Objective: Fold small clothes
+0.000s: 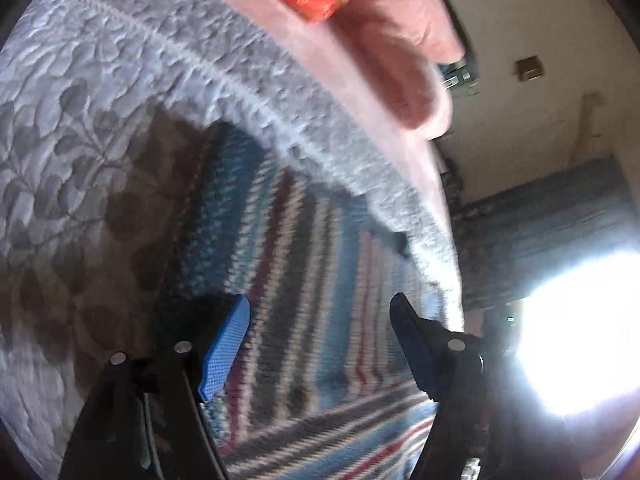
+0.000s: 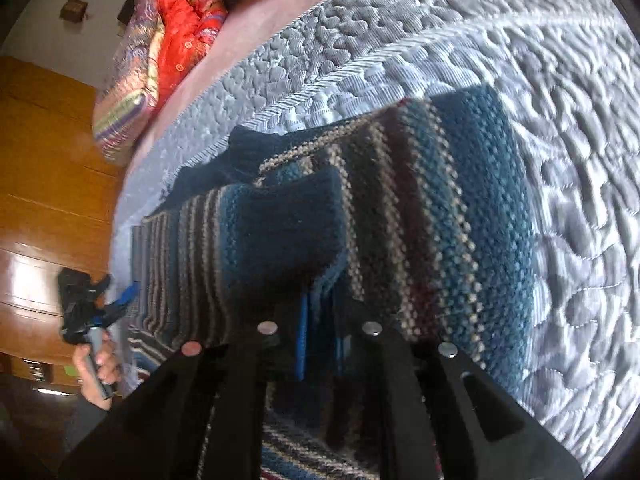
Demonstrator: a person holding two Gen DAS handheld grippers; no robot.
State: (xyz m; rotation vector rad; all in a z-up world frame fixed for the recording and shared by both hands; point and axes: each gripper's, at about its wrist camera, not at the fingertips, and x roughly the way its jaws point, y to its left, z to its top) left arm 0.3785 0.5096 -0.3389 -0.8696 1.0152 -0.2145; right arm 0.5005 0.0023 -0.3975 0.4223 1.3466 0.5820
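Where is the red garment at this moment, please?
In the right wrist view the red garment sits at upper left, bundled in a multicoloured patterned cloth on the pink sheet, beyond the striped sweater on the grey quilt.

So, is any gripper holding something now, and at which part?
The right gripper is shut on the striped sweater, at a folded-up edge. The left gripper is open and holds nothing.

the striped sweater (image 2: 400, 208) hides the right gripper's (image 2: 320, 332) fingertips, so its grip is unclear. in the left wrist view the sweater (image 1: 304, 240) is motion-blurred, and glare beside it whites out the room.
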